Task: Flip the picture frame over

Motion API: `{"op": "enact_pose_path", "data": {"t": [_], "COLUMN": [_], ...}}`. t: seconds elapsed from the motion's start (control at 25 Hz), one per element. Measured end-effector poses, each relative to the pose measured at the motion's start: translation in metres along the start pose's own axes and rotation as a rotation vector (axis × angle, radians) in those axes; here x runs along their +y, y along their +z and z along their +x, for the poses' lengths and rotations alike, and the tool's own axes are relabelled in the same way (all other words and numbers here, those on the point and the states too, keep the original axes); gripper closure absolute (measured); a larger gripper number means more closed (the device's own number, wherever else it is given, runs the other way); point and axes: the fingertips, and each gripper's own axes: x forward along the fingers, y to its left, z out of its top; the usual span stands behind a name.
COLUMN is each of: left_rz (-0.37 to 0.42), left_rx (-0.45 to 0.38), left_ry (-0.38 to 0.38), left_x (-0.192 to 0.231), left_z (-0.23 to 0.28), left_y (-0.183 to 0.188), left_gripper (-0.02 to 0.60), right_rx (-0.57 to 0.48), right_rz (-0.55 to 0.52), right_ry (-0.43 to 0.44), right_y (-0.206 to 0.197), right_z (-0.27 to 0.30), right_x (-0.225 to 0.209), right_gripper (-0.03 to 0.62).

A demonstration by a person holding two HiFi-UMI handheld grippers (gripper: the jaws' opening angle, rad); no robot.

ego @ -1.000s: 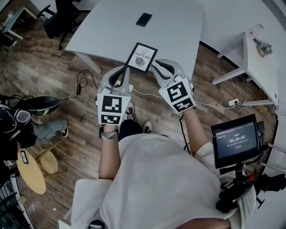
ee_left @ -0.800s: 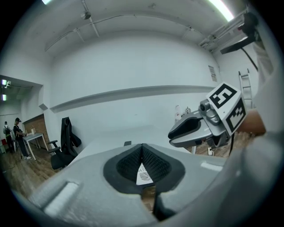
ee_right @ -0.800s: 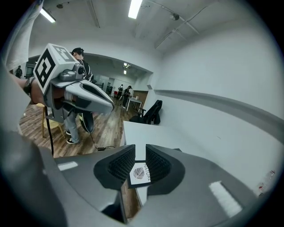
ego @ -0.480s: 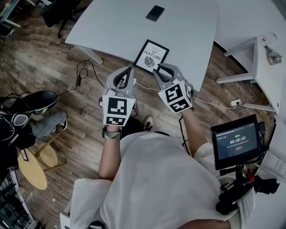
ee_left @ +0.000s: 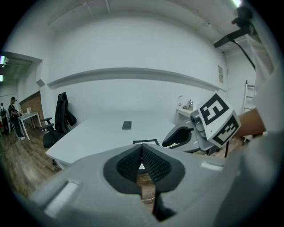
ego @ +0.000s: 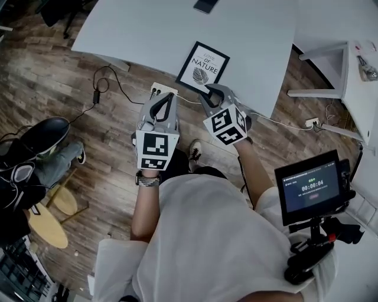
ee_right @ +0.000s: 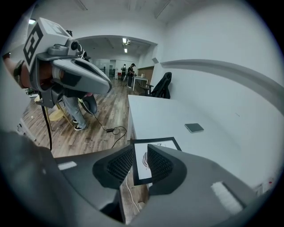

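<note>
The picture frame [ego: 202, 66], black-edged with a leaf print and lettering facing up, lies flat near the front edge of the white table [ego: 147, 29]. My right gripper [ego: 207, 92] hovers just short of the frame's near edge. Its jaws have just been opening and stand apart with nothing between them. In the right gripper view [ee_right: 140, 150] the frame [ee_right: 160, 143] shows through the gap, farther off. My left gripper [ego: 171, 96] is beside it to the left, over the floor before the table edge, its pads meeting at the tips [ee_left: 142, 146]. The frame [ee_left: 148, 142] peeks above them.
A dark phone [ego: 205, 5] lies farther back on the table. A power strip [ego: 160, 89] and cables lie on the wood floor below the table edge. A small white side table [ego: 354, 65] stands right, a timer screen [ego: 310, 187] lower right, another person's legs [ego: 59, 162] left.
Both grippers have come down and forward toward the table's front edge and the frame. The right gripper's jaws stand wider apart than before.
</note>
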Motion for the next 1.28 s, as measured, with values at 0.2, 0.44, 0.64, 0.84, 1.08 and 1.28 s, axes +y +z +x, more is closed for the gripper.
{"op": "enact_pose_path", "data": {"t": [0.2, 0.44, 0.64, 0.84, 1.08, 1.28], "left_rz": [-0.007, -0.032, -0.051, -0.079, -0.091, -0.101], "left_rx": [0.03, 0.056, 0.081, 0.108, 0.133, 0.143], "left_ry": [-0.003, -0.004, -0.015, -0.027, -0.05, -0.06], "left_x": [-0.003, -0.004, -0.001, 0.009, 0.009, 0.004], "left_z": [-0.005, -0.006, -0.001, 0.012, 0.015, 0.006], "left_y": [-0.012, -0.027, -0.042, -0.061, -0.08, -0.09], "left_gripper": [0.577, 0.577, 0.577, 0.577, 0.577, 0.577], "right_rx": [0.041, 0.1, 0.14, 0.182, 0.212, 0.244], "right_rz": [0.02, -0.016, -0.015, -0.057, -0.103, -0.204], "right_ry": [0.018, 0.024, 0.019, 0.005, -0.01, -0.047], "right_y": [-0.013, -0.033, -0.045, -0.055, -0.065, -0.069], "right_z": [0.006, 0.019, 0.032, 0.058, 0.073, 0.075], "right_x": [0.005, 0.013, 0.016, 0.016, 0.023, 0.028], "right_gripper": [0.493, 0.482, 0.47, 0.462, 0.459, 0.454]}}
